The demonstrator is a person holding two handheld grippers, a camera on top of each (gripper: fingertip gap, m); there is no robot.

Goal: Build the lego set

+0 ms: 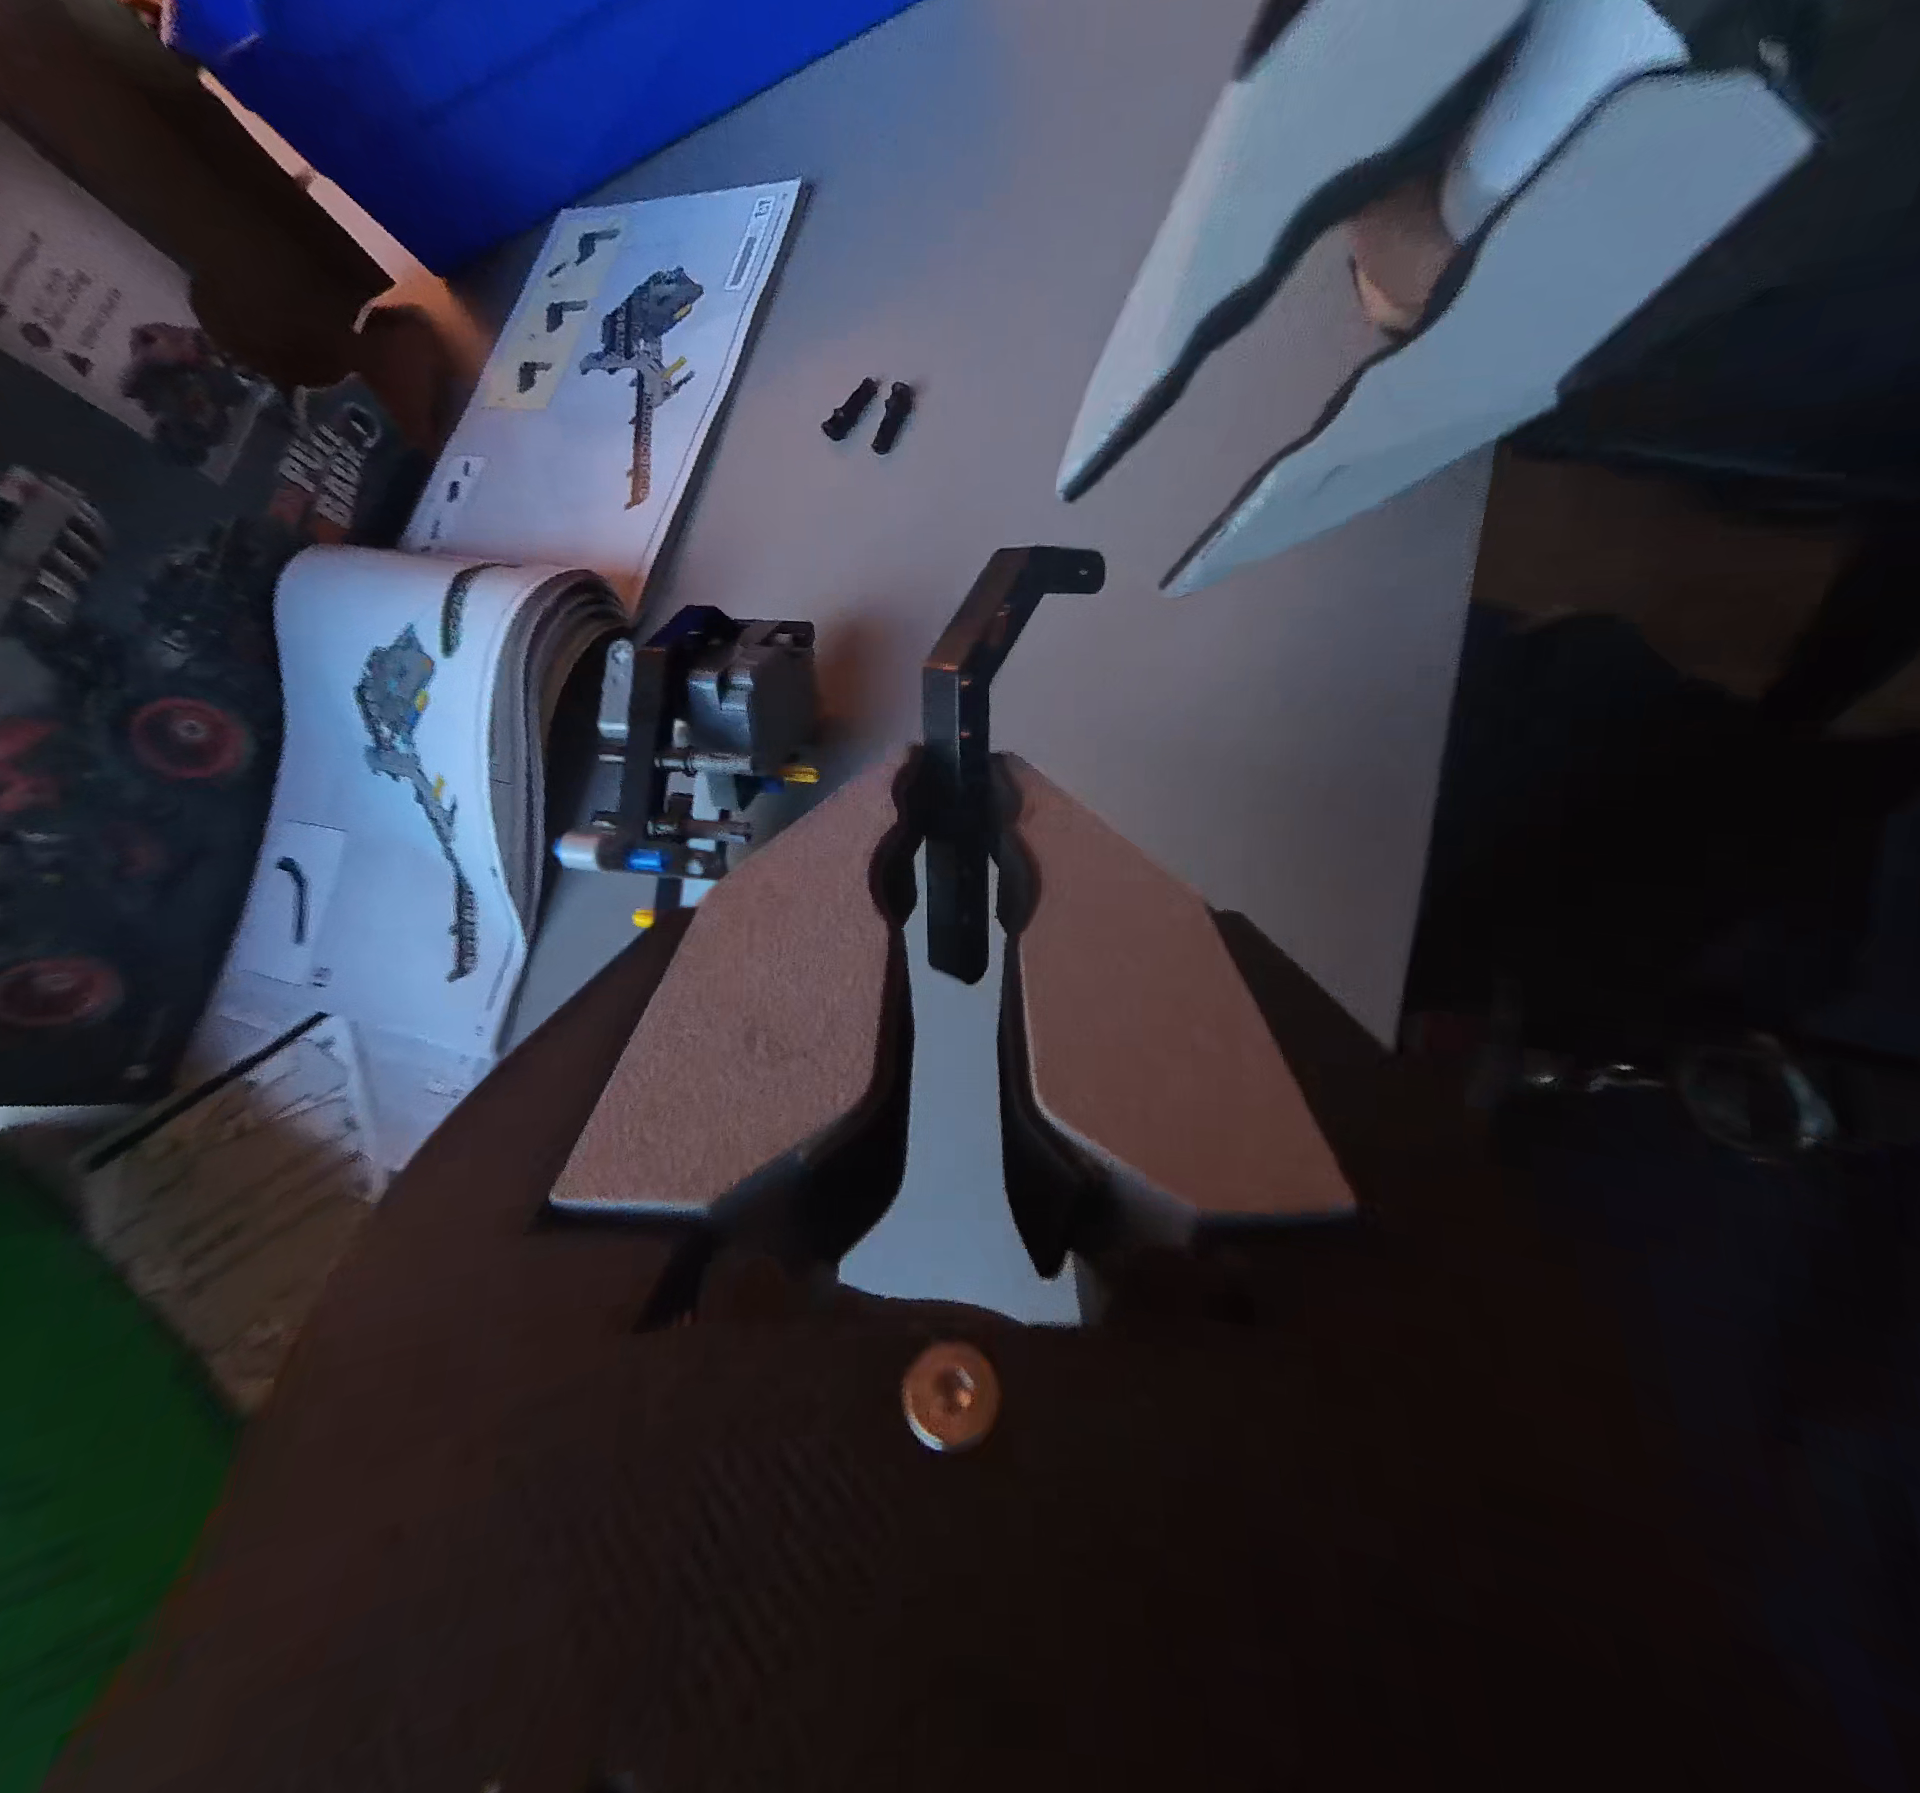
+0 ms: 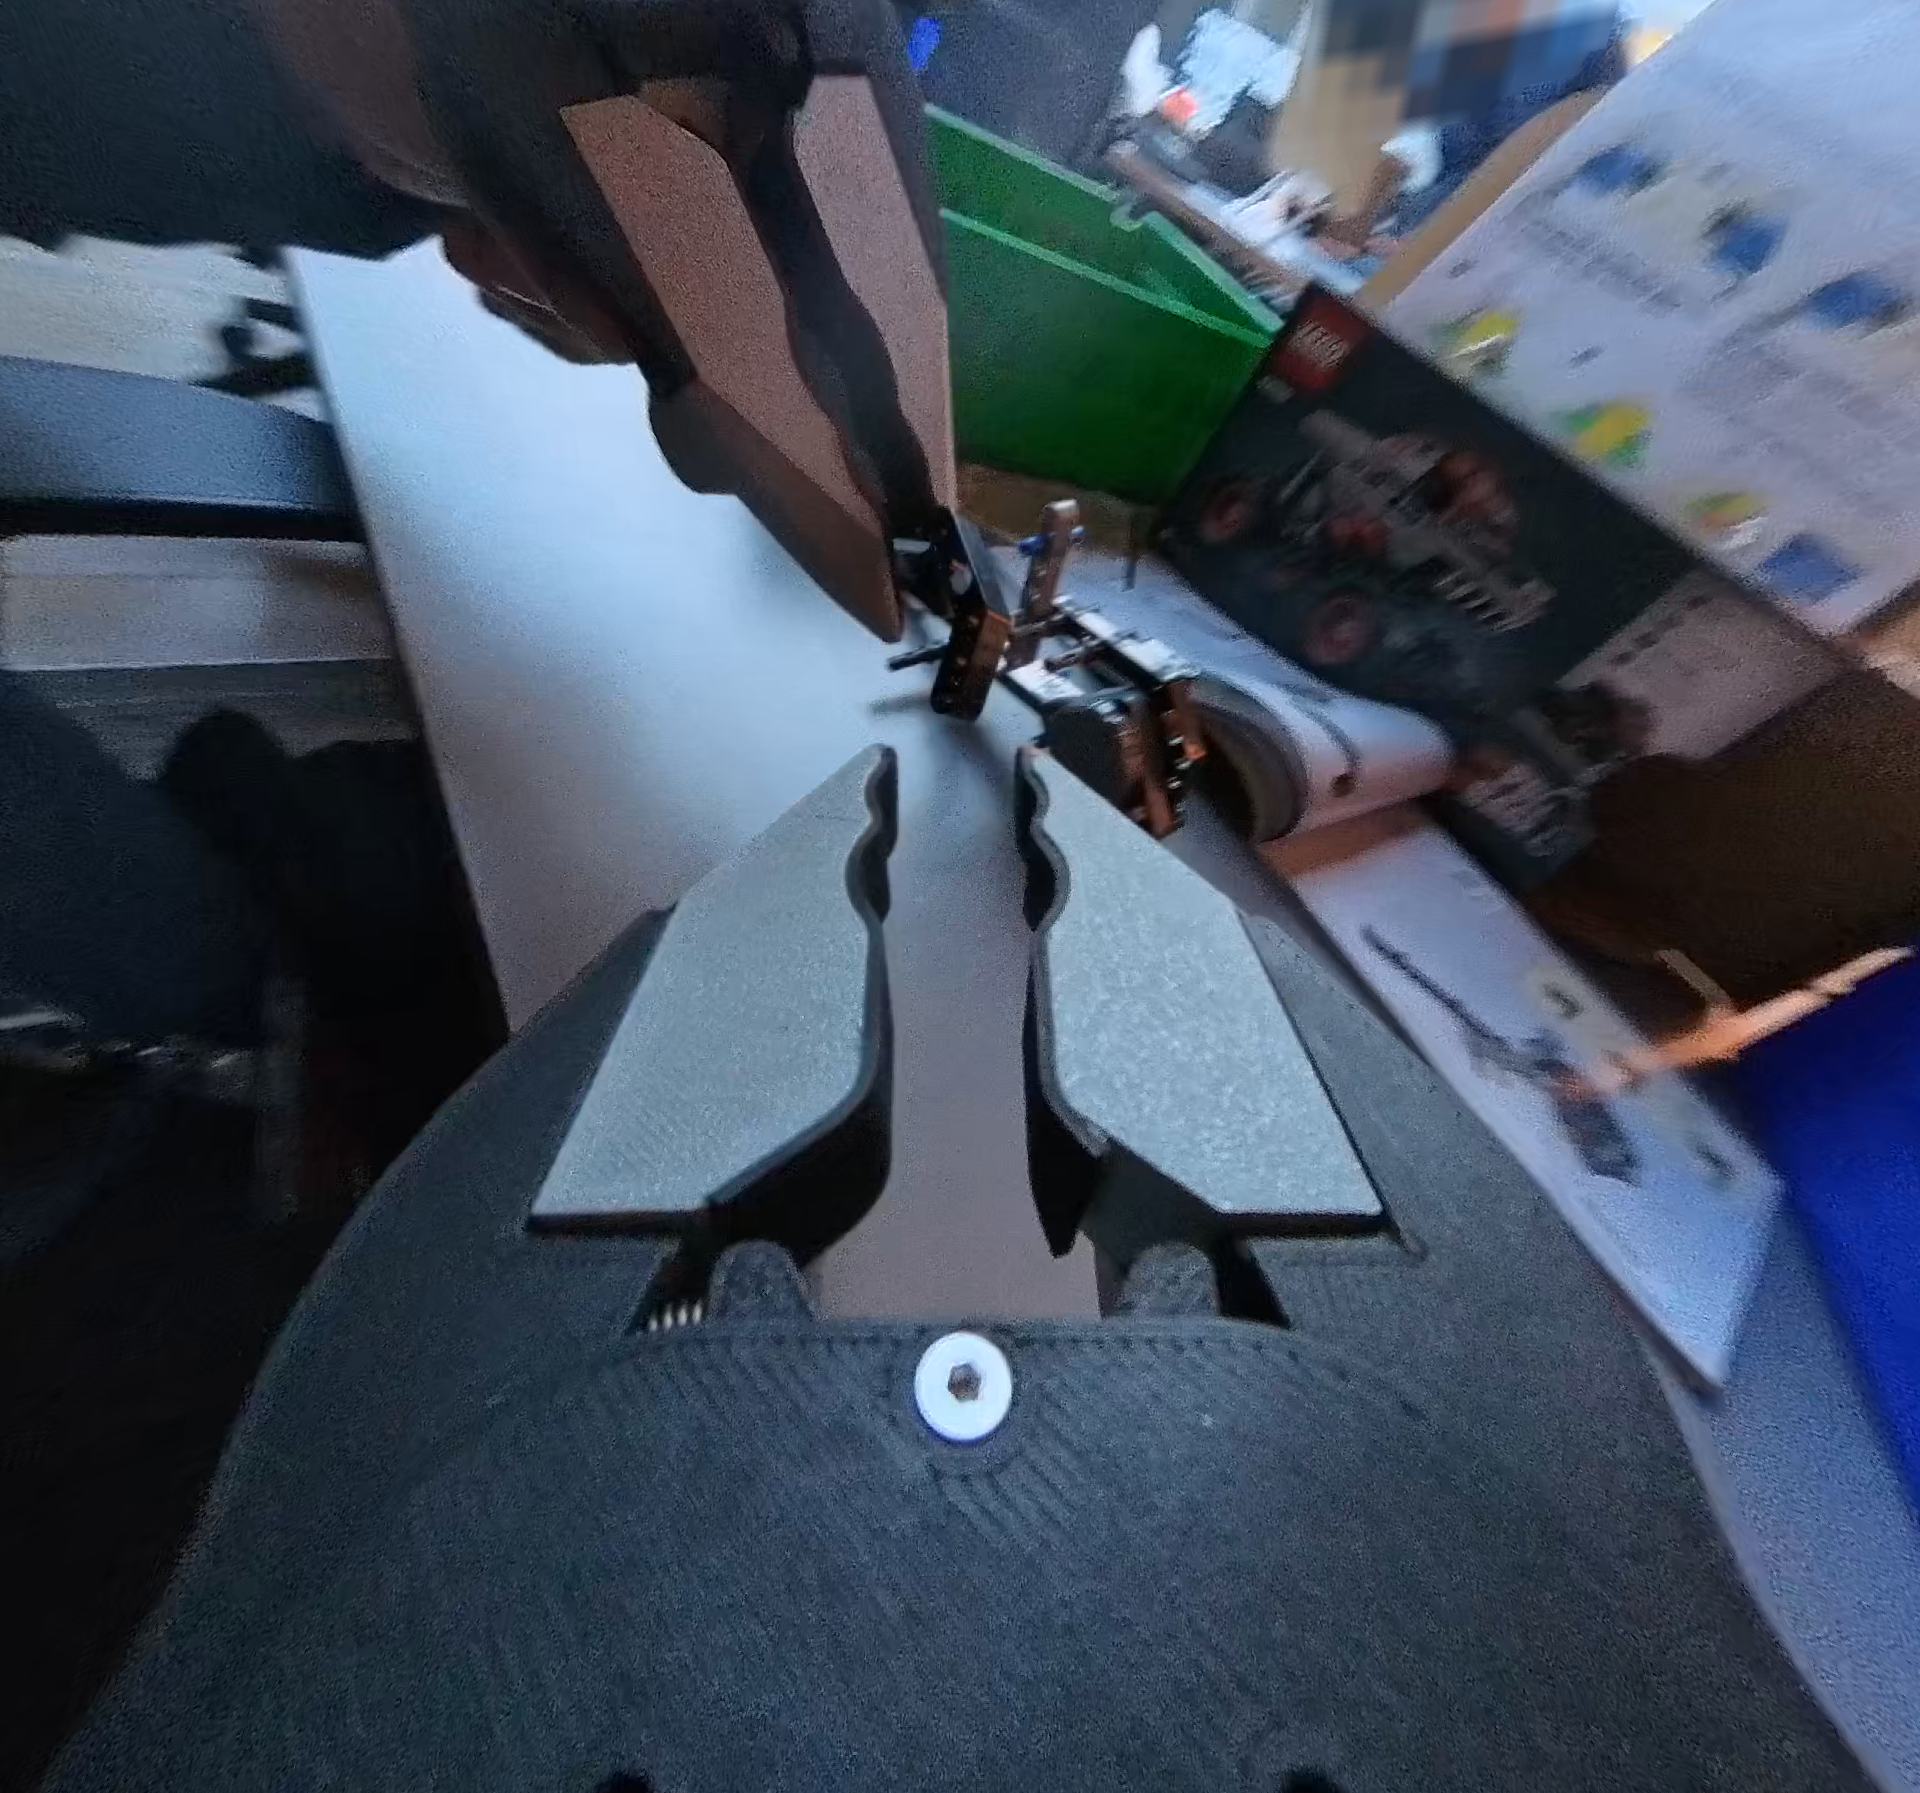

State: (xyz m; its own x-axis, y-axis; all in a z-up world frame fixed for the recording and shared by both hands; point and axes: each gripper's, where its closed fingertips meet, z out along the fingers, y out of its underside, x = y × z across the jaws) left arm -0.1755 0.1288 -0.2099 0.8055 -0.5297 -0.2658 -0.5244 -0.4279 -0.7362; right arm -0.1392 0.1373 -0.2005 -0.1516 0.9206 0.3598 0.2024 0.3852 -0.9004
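Grey table is carrying everything. Two small black pins are lying side by side on bare surface, near an open instruction booklet that is lying flat with its pages curling at one end. A partly built model is sitting just beside that curl. A blue bin, a green bin and a dark box are crowding the far side.

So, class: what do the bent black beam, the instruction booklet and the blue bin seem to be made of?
Bent black beam, clamped in the left tongs: likely hard plastic, moulded pin holes. Instruction booklet: printed paper, its pages curl. Blue bin: probably smooth rigid plastic, uniform colour.
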